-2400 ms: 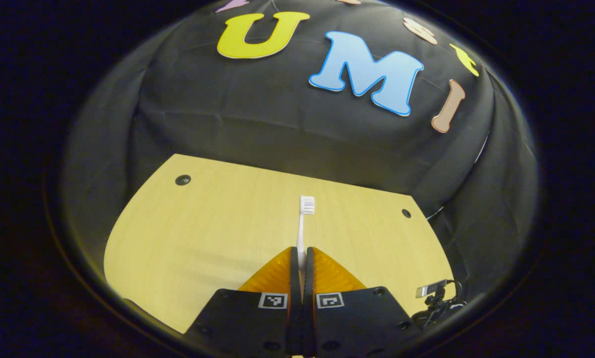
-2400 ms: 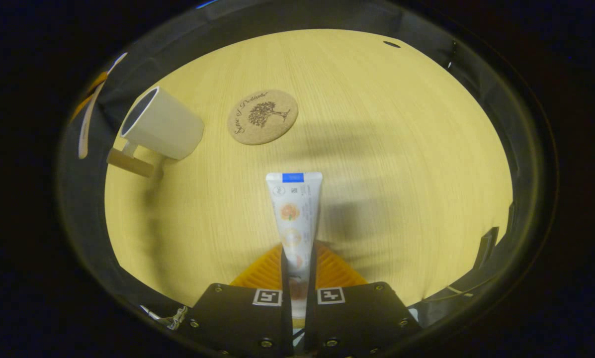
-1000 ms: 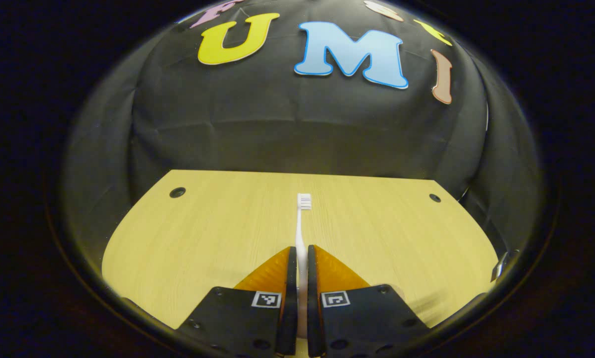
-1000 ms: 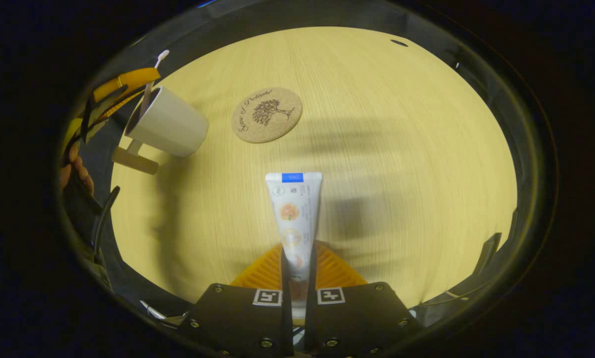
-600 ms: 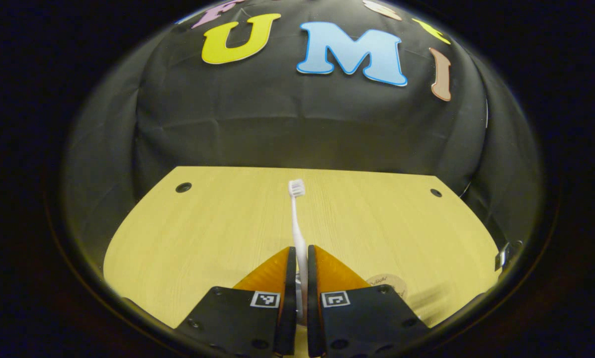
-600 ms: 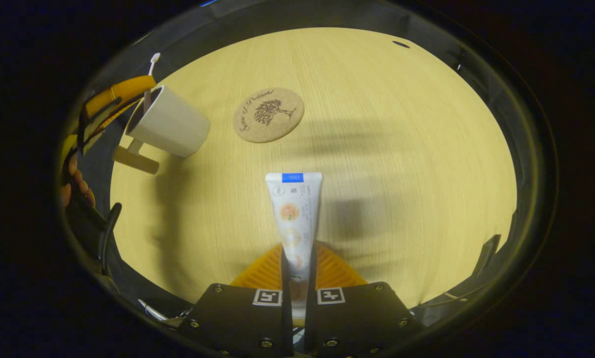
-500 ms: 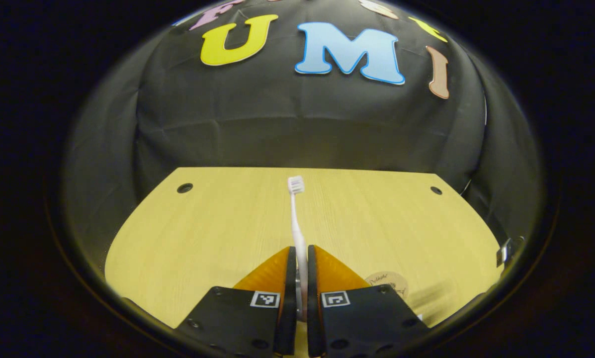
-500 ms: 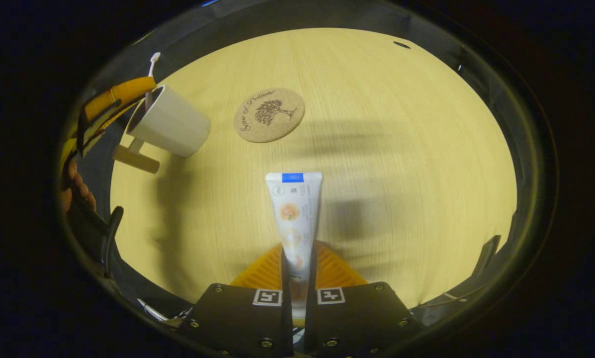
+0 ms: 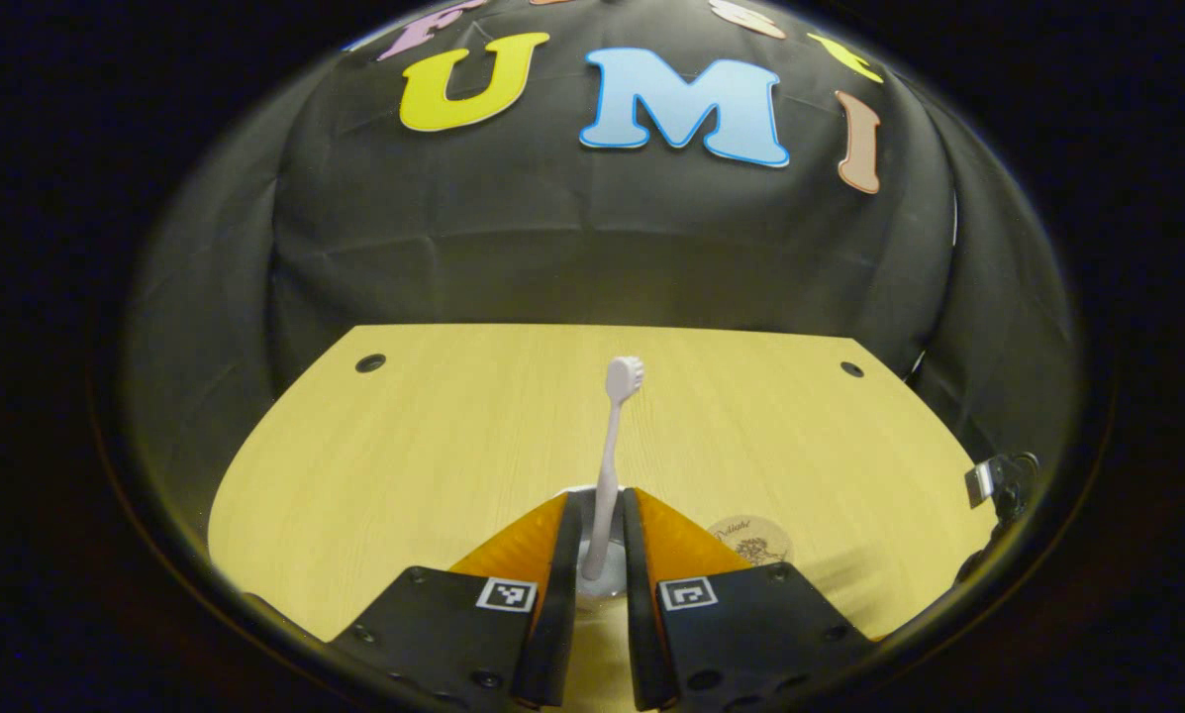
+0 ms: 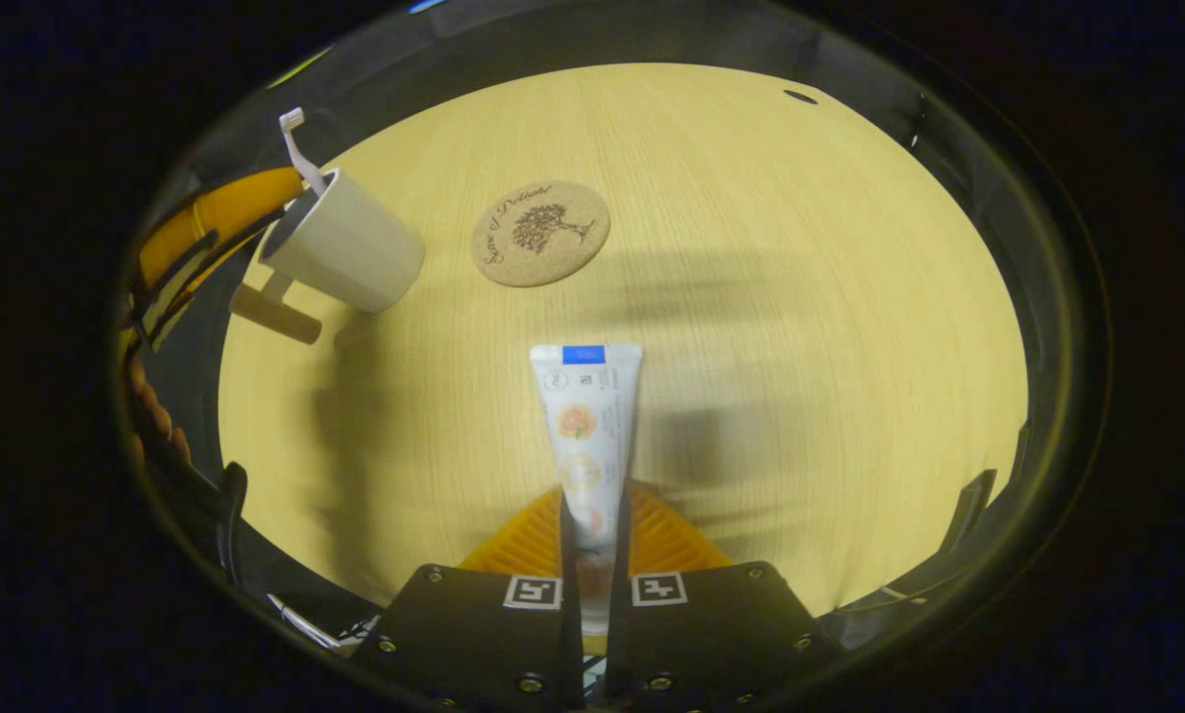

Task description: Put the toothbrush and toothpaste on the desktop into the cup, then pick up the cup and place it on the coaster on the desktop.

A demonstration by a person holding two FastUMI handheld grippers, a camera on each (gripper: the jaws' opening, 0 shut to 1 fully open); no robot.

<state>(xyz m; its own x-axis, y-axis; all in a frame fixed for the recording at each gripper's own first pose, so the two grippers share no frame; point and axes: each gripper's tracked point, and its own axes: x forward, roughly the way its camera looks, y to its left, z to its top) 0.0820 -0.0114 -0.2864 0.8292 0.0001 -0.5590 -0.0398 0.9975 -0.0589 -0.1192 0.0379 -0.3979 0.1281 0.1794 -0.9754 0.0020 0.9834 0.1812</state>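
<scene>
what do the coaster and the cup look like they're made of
The coaster looks like cork: tan, speckled, matte, with a dark printed tree. The cup looks like white ceramic or plastic, smooth with a soft sheen; its pale handle might be wood.

Left gripper view looks level across the desk point(image 9: 404, 446) toward the wall; right gripper view looks steeply down; both share the coaster point(image 9: 750, 540).

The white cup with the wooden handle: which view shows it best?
Right gripper view: the white cup with the wooden handle shows whole, toothbrush in it. Left gripper view gives a sliver of its rim between the fingers.
</scene>
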